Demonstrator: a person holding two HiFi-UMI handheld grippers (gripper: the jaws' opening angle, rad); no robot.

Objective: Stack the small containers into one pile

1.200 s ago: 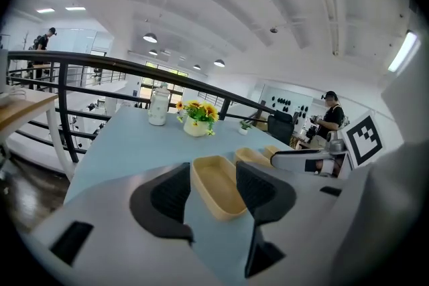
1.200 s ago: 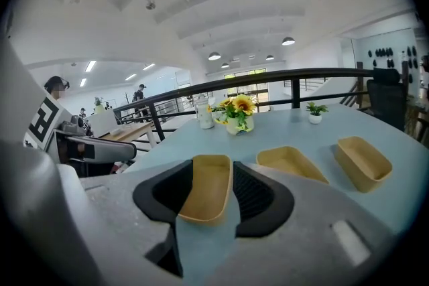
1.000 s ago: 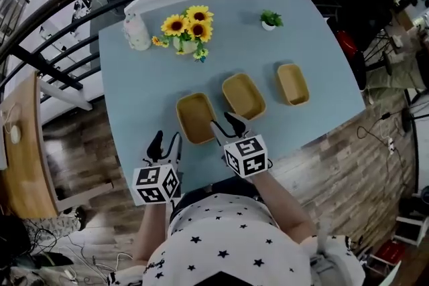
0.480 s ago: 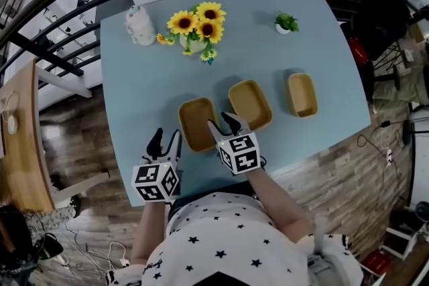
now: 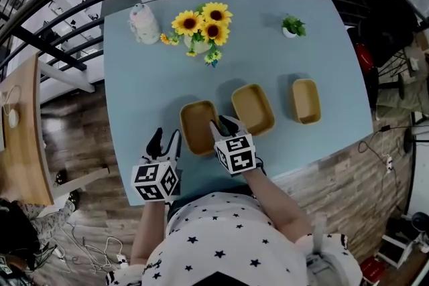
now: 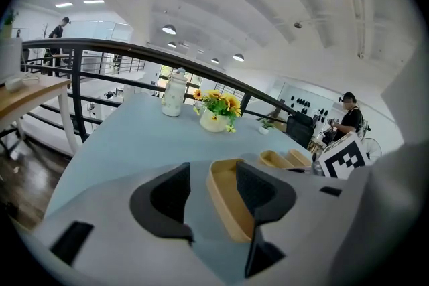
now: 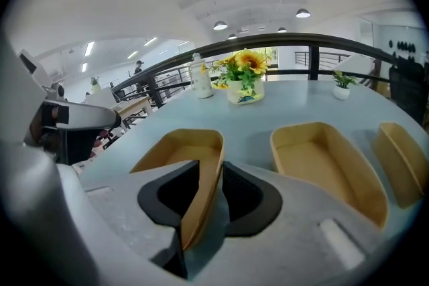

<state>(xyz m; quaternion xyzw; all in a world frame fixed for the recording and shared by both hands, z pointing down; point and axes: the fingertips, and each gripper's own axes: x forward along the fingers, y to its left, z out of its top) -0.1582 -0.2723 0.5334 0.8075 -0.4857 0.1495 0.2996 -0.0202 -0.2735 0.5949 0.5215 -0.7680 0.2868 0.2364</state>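
Three shallow tan containers stand in a row on the blue table: left, middle, right. My right gripper straddles the left container's right wall, one pad inside and one outside. Its jaws have just been closing round that wall, and I see no firm pinch. My left gripper hangs open near the table's front edge, just left of the left container, nothing between its pads. The middle container and right container lie apart, untouched.
At the table's far side stand a vase of sunflowers, a white bottle and a small potted plant. A black railing curves round behind. The table's front edge runs just under both grippers.
The right gripper has dropped forward over the left container's right wall and its jaws have narrowed. The left gripper has shifted only slightly. The containers have stayed put.
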